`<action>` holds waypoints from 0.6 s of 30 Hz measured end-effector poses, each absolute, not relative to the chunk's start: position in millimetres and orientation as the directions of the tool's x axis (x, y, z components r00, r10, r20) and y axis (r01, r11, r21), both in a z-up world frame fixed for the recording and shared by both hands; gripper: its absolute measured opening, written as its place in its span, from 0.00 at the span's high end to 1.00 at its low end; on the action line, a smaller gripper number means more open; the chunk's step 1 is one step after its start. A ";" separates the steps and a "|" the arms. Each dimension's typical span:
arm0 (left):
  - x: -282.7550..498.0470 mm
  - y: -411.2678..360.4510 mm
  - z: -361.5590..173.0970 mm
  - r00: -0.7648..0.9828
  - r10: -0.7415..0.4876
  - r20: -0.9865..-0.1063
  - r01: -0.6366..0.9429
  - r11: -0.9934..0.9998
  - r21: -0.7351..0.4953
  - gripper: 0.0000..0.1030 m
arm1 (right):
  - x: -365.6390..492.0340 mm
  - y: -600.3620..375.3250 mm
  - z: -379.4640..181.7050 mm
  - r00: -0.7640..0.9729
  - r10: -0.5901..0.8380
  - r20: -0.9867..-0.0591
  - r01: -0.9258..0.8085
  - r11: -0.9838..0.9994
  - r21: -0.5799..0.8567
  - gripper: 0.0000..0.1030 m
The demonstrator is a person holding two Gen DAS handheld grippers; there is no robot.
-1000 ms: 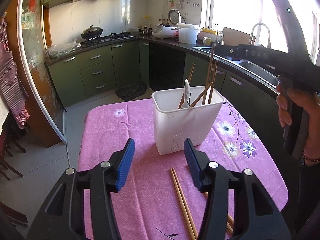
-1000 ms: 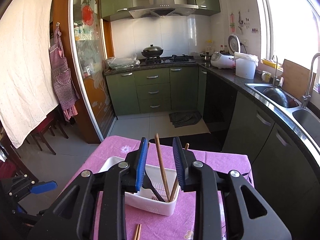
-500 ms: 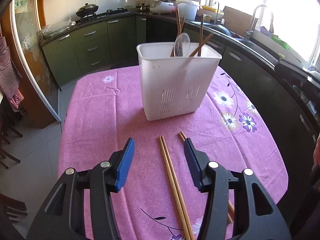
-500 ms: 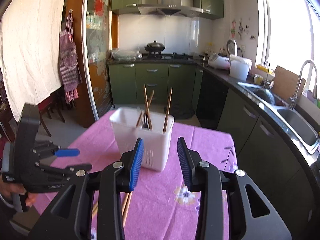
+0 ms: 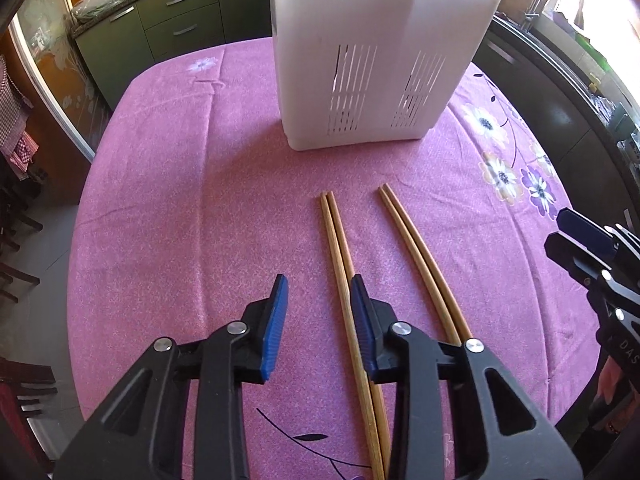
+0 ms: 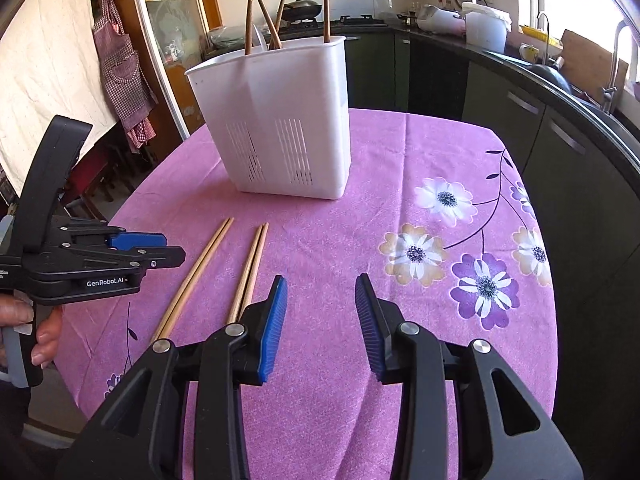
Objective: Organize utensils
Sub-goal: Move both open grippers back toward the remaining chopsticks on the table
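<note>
A white slotted utensil holder (image 5: 380,52) (image 6: 280,120) stands on the pink tablecloth with several chopsticks (image 6: 326,8) and a spoon upright in it. Two pairs of wooden chopsticks lie flat on the cloth in front of it: a left pair (image 5: 340,248) (image 6: 196,276) and a right pair (image 5: 420,252) (image 6: 250,268). My left gripper (image 5: 318,292) is open and empty, low over the cloth, with the left pair running along the inside of its right finger. My right gripper (image 6: 322,292) is open and empty, just right of the right pair.
The round table (image 6: 400,216) has a pink flowered cloth, and its edges fall away on all sides. Green kitchen cabinets (image 5: 168,32), a counter and a sink (image 6: 552,76) lie beyond. Each gripper shows at the edge of the other's view.
Both grippers have come down from above the holder to just over the tablecloth. The left one has closed in on the loose chopsticks. Both stay open and empty.
</note>
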State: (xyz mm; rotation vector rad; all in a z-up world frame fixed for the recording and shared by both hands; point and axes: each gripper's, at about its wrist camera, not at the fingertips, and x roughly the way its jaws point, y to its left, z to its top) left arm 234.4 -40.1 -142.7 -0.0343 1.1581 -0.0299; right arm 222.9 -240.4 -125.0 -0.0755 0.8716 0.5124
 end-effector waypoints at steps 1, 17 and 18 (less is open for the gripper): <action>235.3 -39.5 -145.1 0.395 -0.043 -0.918 0.005 0.999 -0.045 0.72 | 223.6 -240.5 -123.5 0.531 0.398 -0.748 -0.458 0.878 0.142 0.65; 247.1 -47.5 -157.5 0.360 -0.037 -0.932 0.020 0.999 -0.033 0.71 | 230.2 -241.7 -126.7 0.510 0.407 -0.757 -0.452 0.876 0.167 0.63; 247.6 -48.1 -157.4 0.359 -0.031 -0.933 0.020 0.999 -0.026 0.71 | 230.2 -242.1 -126.8 0.510 0.409 -0.757 -0.452 0.876 0.169 0.63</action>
